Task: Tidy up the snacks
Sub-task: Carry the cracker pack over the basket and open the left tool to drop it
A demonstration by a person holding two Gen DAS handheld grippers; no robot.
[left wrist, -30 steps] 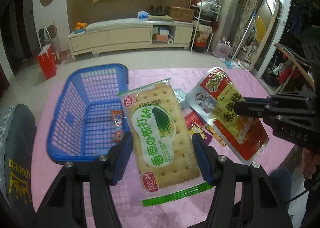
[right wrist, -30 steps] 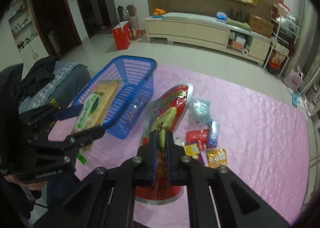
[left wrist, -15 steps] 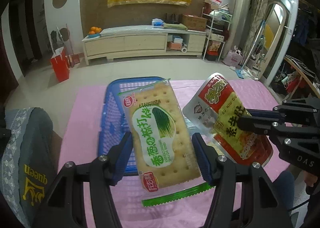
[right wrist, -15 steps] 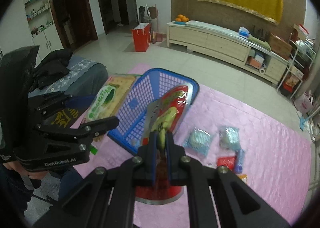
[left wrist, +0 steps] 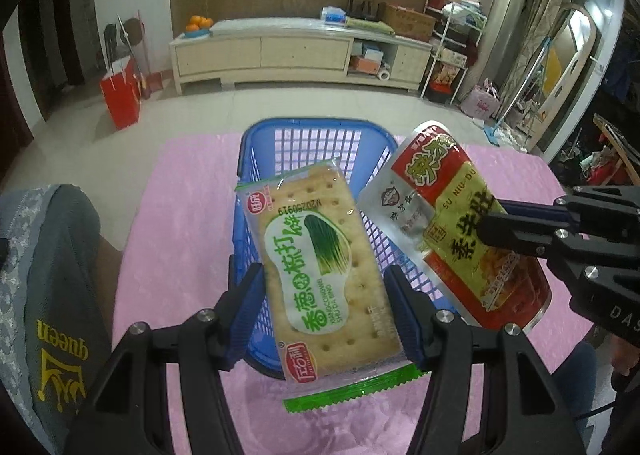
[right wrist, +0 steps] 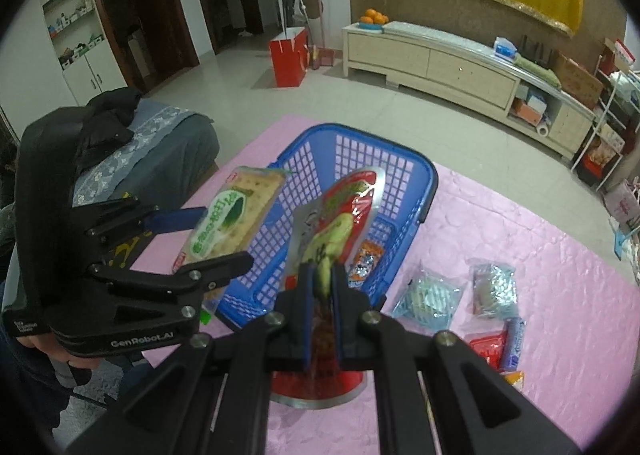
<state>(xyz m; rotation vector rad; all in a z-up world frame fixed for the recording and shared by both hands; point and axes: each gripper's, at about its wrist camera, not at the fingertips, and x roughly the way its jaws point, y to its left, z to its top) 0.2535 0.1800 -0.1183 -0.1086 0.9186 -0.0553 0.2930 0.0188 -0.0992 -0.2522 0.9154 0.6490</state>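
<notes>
Right now you have a snack in each claw, both hanging over the blue basket (left wrist: 256,175). Your left claw (left wrist: 324,307) is clamped across the width of the cracker pack (left wrist: 316,267), a pad on each long edge, so the pack's long axis runs straight ahead, along the fingers and out toward the basket's far wall. Your right claw (right wrist: 322,319) is pressed together on the thin red-and-yellow pouch (right wrist: 340,223), which also points away from you and is tilted over the basket's right side. From both claws the basket lies directly below and a little forward; neither hand is clearly nearer, since they sit side by side, the two packs just beside each other without obviously touching. I'd judge a short lowering and a release is all each needs.

Counting: one basket, one cracker pack, one pouch. Inside the basket at least one small orange-and-blue packet (right wrist: 366,259) shows. On the pink desk (right wrist: 560,295) to the right lie two silvery-blue packets (right wrist: 428,295), a red one (right wrist: 486,347), a small blue one beside it and an orange one partly hidden.
</notes>
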